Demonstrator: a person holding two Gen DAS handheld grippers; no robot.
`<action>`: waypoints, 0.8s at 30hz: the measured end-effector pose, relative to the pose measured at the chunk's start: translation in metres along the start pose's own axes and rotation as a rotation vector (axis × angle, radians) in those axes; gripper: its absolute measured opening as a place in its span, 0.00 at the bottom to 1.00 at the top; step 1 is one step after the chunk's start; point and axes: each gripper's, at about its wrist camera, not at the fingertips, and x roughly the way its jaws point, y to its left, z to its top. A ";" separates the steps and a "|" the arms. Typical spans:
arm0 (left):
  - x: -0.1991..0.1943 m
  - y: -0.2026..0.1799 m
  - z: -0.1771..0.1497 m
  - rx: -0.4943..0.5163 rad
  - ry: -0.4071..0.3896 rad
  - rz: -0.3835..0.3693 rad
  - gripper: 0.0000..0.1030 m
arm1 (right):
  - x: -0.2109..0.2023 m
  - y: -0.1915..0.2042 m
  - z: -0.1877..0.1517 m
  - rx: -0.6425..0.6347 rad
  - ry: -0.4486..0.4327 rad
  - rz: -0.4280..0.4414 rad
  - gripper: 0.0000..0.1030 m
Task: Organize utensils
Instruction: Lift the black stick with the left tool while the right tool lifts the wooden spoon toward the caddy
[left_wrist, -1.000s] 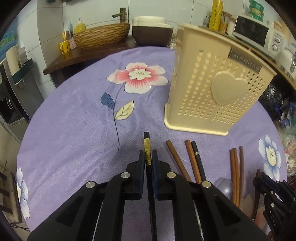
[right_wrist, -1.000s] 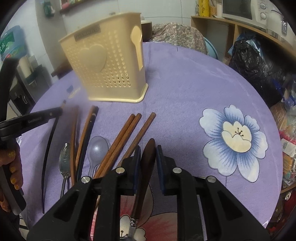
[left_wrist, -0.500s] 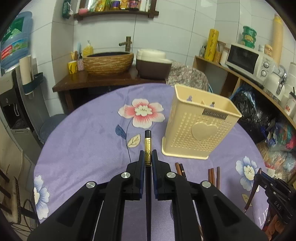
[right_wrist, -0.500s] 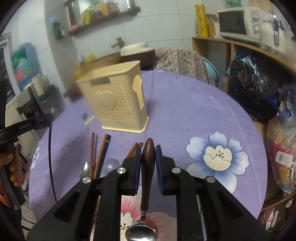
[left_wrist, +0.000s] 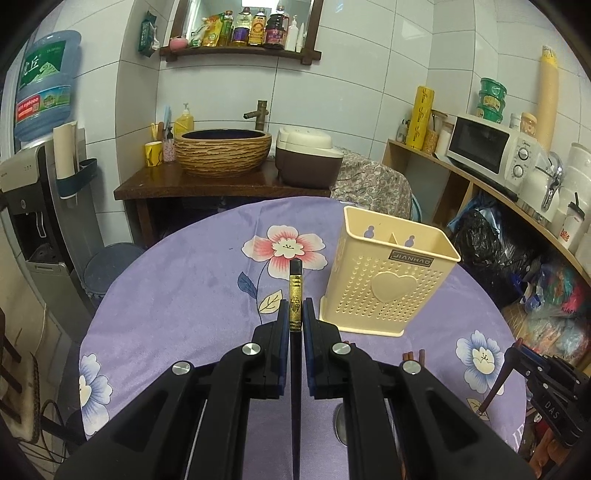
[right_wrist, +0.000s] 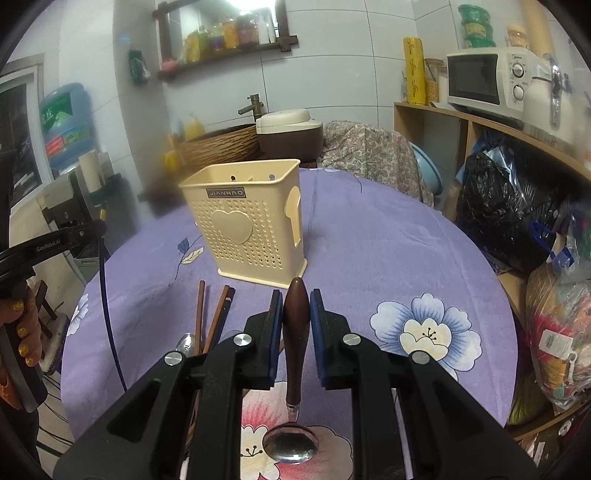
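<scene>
Nearest, short of the cream utensil holder (right_wrist: 248, 225), the right gripper (right_wrist: 296, 325) clamps a wooden-handled spoon (right_wrist: 293, 373); the left gripper (left_wrist: 295, 325) pinches a black chopstick (left_wrist: 295, 291). Both hang loosely, so either could swing, snag the holder's rim and tip it.

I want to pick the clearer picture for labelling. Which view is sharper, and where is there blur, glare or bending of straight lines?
Left wrist view: sharp throughout; the label on the holder reads clearly; fisheye bends the wall tiles and darkens the corners. Right wrist view: softer, the left background around the sink is smeared, a bright glare sits at the top over the shelf, and the spoon stays fairly crisp.
</scene>
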 end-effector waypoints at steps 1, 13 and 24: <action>-0.001 0.001 0.000 -0.002 -0.003 -0.001 0.08 | -0.001 0.001 0.001 -0.003 -0.002 0.001 0.16; -0.009 0.001 0.006 -0.005 -0.026 -0.011 0.08 | -0.004 0.006 0.006 -0.028 -0.009 0.014 0.16; -0.018 0.007 0.020 -0.013 -0.066 -0.009 0.08 | -0.007 0.004 0.019 -0.028 -0.025 0.034 0.15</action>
